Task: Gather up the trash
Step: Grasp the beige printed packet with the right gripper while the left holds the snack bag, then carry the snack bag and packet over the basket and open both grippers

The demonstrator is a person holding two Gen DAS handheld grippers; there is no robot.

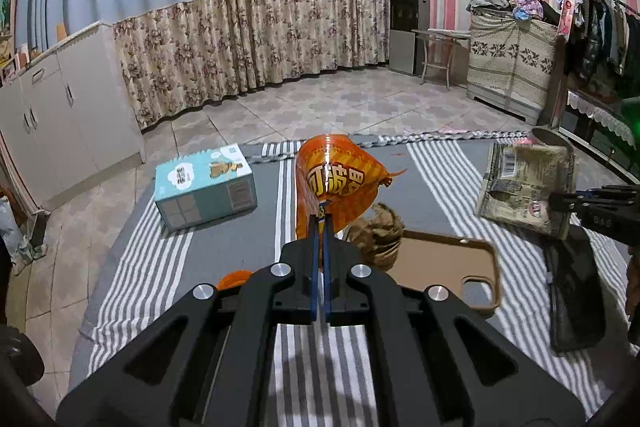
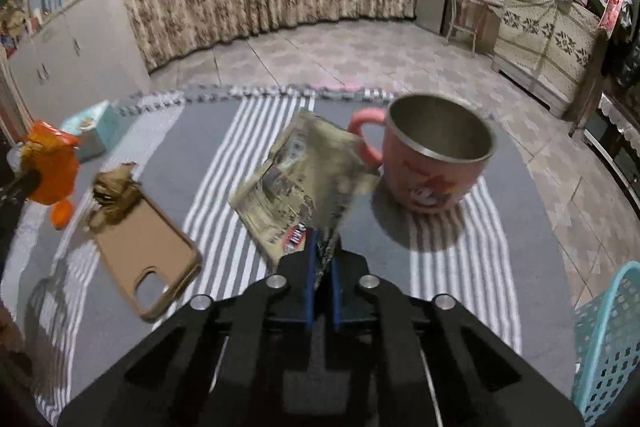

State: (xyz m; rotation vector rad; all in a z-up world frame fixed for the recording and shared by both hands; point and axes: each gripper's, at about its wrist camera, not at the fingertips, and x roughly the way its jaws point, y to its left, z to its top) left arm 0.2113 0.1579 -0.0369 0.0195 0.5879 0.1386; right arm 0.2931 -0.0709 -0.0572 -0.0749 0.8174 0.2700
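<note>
My left gripper [image 1: 321, 217] is shut on an orange snack wrapper [image 1: 336, 183] and holds it above the striped rug [image 1: 224, 251]. The wrapper also shows at the left edge of the right wrist view [image 2: 50, 169]. My right gripper [image 2: 323, 247] is shut on a crumpled beige wrapper [image 2: 304, 183], lifted off the rug [image 2: 224, 147]; it shows at the right of the left wrist view [image 1: 528, 183]. A brown crumpled scrap [image 1: 378, 235] lies on the rug by a tan phone case [image 1: 448, 267]; the scrap shows in the right wrist view [image 2: 114, 195] too.
A pink metal mug [image 2: 434, 155] stands on the rug behind the beige wrapper. A teal tissue box [image 1: 206, 185] lies at the rug's left. A teal plastic basket [image 2: 608, 343] is at the right edge. A small orange cap [image 2: 61, 214] lies on the rug. A dark cloth [image 1: 576, 291] lies at right.
</note>
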